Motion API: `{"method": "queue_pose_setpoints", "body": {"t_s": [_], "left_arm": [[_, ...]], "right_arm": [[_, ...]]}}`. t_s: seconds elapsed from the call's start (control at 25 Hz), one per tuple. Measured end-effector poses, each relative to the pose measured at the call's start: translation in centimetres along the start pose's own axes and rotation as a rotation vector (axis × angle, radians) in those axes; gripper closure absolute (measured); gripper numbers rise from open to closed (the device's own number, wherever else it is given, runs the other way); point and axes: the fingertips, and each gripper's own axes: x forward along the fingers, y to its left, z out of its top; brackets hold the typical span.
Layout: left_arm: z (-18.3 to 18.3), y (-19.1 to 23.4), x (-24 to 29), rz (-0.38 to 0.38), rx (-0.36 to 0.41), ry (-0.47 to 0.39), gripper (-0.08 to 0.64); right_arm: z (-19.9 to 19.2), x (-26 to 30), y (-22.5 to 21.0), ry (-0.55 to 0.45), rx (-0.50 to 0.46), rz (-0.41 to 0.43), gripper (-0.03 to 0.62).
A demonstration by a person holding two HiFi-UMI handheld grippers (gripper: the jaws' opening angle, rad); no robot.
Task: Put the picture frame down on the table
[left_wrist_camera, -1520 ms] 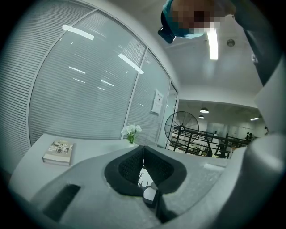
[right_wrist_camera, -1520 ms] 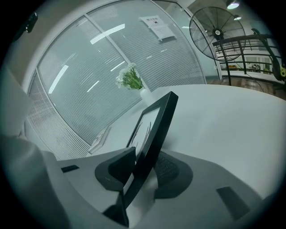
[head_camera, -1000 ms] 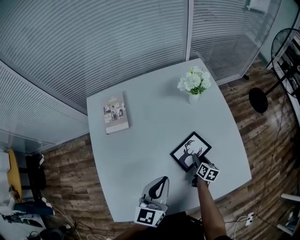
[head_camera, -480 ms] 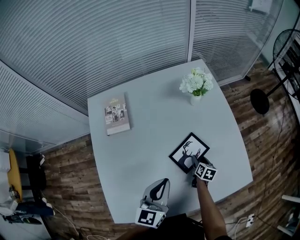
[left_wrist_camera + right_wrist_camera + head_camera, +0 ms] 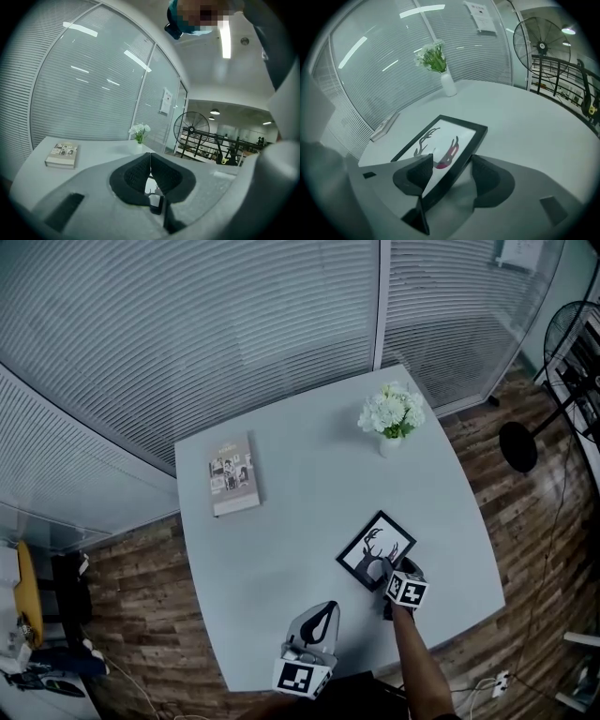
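Head view had the frame (image 5: 376, 547) lying on the pale desk (image 5: 300, 484), down in the near right part, turned so one corner pointed back at the person. The right gripper (image 5: 386, 572) sat right at that near corner. In the right gripper view the jaws were spread wide with the corner poking in between them. The left jaw overlapped the glass a bit and the right jaw was just beside the frame's black edge, so it didn't look like a real squeeze to me, though I couldn't say for sure if either jaw was touching. The picture in it was a dark antlered deer on white, and it looked flat or close to flat on the desk. The left gripper (image 5: 319, 615) hung over the near edge of the desk, well apart from the frame. The left gripper view showed its jaws pressed together with nothing caught between them. Other stuff on the desk: a book (image 5: 232, 474) lying flat toward the far left, and white flowers (image 5: 390, 409) in a little white vase (image 5: 388, 439) at the far right corner. Behind the desk was a wall of blinds (image 5: 187, 324), with a fan (image 5: 567, 329) off to the right on the wood floor (image 5: 141, 568).
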Motion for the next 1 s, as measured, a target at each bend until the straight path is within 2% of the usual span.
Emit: {"method": "queue_pose_setpoints", "body": {"t_s": [0.12, 0.48, 0.68, 0.84, 1.0], "left_arm": [[-0.1, 0.0, 0.0, -0.001, -0.008, 0.005, 0.545], [0.0, -0.4, -0.6, 0.001, -0.006, -0.002, 0.545], [1.1, -1.1, -1.3, 0.007, -0.006, -0.061, 0.545], [1.4, -1.9, -1.9, 0.005, 0.003, -0.081, 0.545], [2.3, -3.0, -2.7, 0.008, 0.008, -0.107, 0.545]], "right_arm": [[0.4, -0.2, 0.2, 0.001, -0.039, -0.007, 0.356], [0.8, -1.2, 0.3, -0.018, -0.034, -0.007, 0.357], [0.4, -2.6, 0.7, -0.021, -0.045, 0.011, 0.363], [0.1, -4.2, 0.9, -0.029, -0.072, 0.024, 0.45], [-0.2, -6.3, 1.3, -0.043, -0.079, 0.047, 0.507]]}}
